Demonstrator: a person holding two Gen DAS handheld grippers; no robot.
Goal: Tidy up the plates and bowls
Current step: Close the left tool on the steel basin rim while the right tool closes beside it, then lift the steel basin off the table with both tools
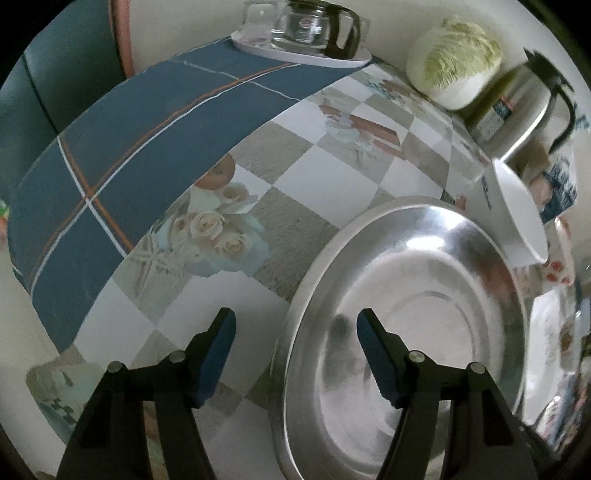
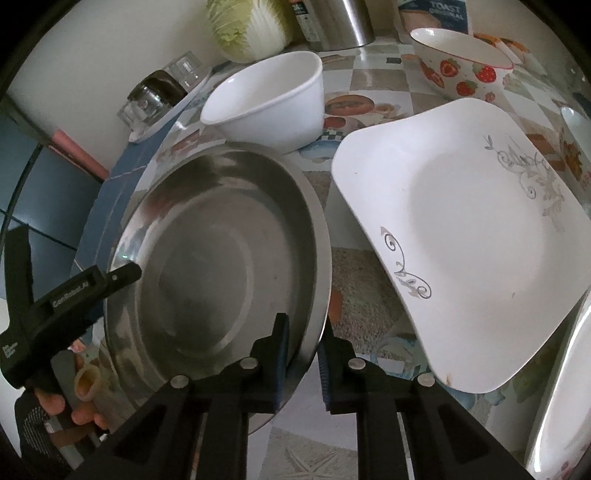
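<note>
A round steel plate [image 1: 424,295] lies on the patterned tablecloth. My left gripper [image 1: 295,328] stands open astride its left rim, one finger over the cloth and the other over the plate's inside. In the right wrist view the same steel plate [image 2: 207,258] fills the left half, and my right gripper [image 2: 303,332] is shut on its near right rim. One of the left gripper's fingers [image 2: 118,277] shows at the plate's far left rim. A white bowl [image 2: 269,99] sits behind the plate. A square white plate [image 2: 469,236] with grey scrollwork lies to the right.
A strawberry bowl [image 2: 461,62] stands at the back right, with a toast box [image 2: 432,14] behind it. A cabbage [image 1: 458,55], a steel kettle [image 1: 528,103] and a glass jug [image 1: 306,26] on a tray line the wall. Another white plate's rim [image 2: 561,387] shows at the lower right. The table's edge runs along the blue border [image 1: 110,166].
</note>
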